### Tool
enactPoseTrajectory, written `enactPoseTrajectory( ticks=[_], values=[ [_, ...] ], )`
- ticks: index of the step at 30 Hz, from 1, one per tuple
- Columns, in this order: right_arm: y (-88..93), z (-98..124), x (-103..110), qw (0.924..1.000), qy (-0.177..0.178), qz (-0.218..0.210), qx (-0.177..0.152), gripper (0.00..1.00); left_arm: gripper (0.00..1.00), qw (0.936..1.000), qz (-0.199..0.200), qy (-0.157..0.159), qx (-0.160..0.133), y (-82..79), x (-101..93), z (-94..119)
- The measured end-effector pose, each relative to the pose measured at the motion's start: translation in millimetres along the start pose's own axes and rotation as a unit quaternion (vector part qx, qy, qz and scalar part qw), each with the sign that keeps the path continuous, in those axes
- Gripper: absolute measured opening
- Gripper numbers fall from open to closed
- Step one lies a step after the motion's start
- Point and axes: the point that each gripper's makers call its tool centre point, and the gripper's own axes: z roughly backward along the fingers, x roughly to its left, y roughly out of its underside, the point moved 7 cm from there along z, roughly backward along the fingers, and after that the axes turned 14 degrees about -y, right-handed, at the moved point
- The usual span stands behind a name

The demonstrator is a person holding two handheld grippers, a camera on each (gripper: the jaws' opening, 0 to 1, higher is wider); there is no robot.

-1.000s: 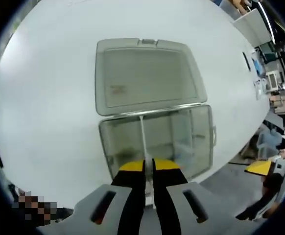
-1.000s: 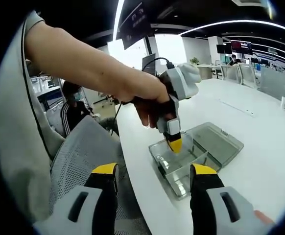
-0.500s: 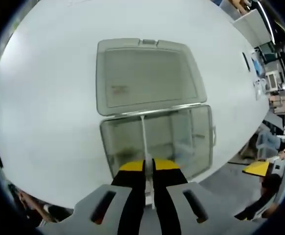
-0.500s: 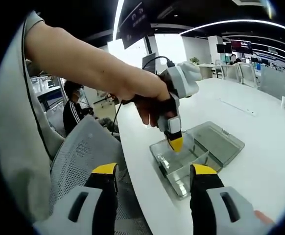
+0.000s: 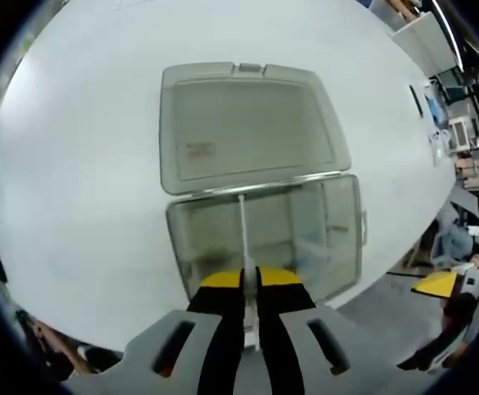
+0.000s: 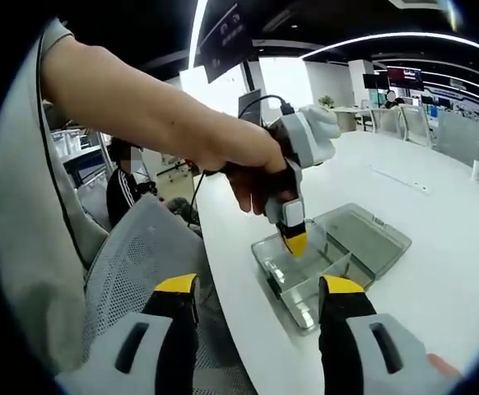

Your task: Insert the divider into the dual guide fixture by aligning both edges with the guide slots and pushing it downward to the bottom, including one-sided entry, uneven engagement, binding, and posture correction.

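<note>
almost nothing has moved since the earlier frames: both views sit a hair differently, and the left gripper stays clamped on the divider over the box.

the white worktop (image 5: 75,164) carries everything and runs off toward a far office in the right gripper view. a grey mesh chair (image 6: 132,263) stands against its near edge. the clear plastic box (image 5: 264,239) lies near that edge with its lid (image 5: 248,127) swung flat open beyond it, hinged along the far wall. this box serves as the dual guide fixture; its guide slots are too small to tell.

the person's hand (image 6: 252,177) grips the left gripper (image 6: 293,239) and points it down into the box. in the left gripper view the left gripper's fingers (image 5: 272,280) are closed tight on the thin clear divider (image 5: 242,234), which stands on edge inside the box, running from the fingers to the hinge wall. how deep it is seated cannot be told.

the right gripper (image 6: 260,329) hangs over the chair, well apart from the box, its fingers spread wide and holding nothing.
</note>
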Motion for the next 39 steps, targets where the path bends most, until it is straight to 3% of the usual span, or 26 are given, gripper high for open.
enactPoseTrajectory(
  ticks=[23,35,37,39],
  values=[
    [1.4,-0.1,1.8,1.0000,-0.001,0.000,0.005,0.55,0.01,1.0000,0.002,-0.004,0.004,-0.5,-1.4,4.0],
    [0.7,-0.2,1.6,1.0000,-0.001,0.001,0.005,0.55,0.01,0.9994,0.028,0.020,0.007,-1.6,-0.3,6.9],
    [0.6,-0.7,2.0,1.0000,-0.002,0.000,0.005,0.55,0.01,1.0000,0.004,0.004,0.003,-0.4,0.0,6.1],
    [0.0,-0.5,2.1,1.0000,-0.002,0.001,0.004,0.55,0.01,0.9999,0.012,0.010,0.004,-0.4,-0.4,5.5]
  ],
)
